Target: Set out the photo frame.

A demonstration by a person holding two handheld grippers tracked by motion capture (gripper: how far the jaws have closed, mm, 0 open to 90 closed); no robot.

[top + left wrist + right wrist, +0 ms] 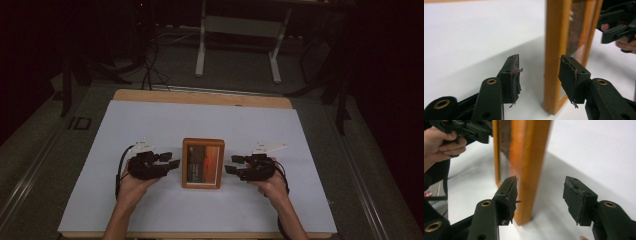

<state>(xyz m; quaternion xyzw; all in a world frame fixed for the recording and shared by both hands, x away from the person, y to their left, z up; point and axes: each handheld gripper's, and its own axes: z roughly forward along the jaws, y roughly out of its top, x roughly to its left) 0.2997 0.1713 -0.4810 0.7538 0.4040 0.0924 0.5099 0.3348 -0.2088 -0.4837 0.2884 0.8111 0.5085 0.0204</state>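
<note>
- We see a table (200,96) with a wooden edge, covered by a white sheet (150,125).
- Grey floor (240,70) surrounds it, dim at the edges.
- Behind stands a white frame (239,30) on two legs.
- Black cables (150,65) trail on the floor at the left.
- The far room lies in darkness.

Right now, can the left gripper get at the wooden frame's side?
Probably yes: the left gripper sits just beside the wooden frame, fingers open and clear of its edge, nothing between them.
</note>
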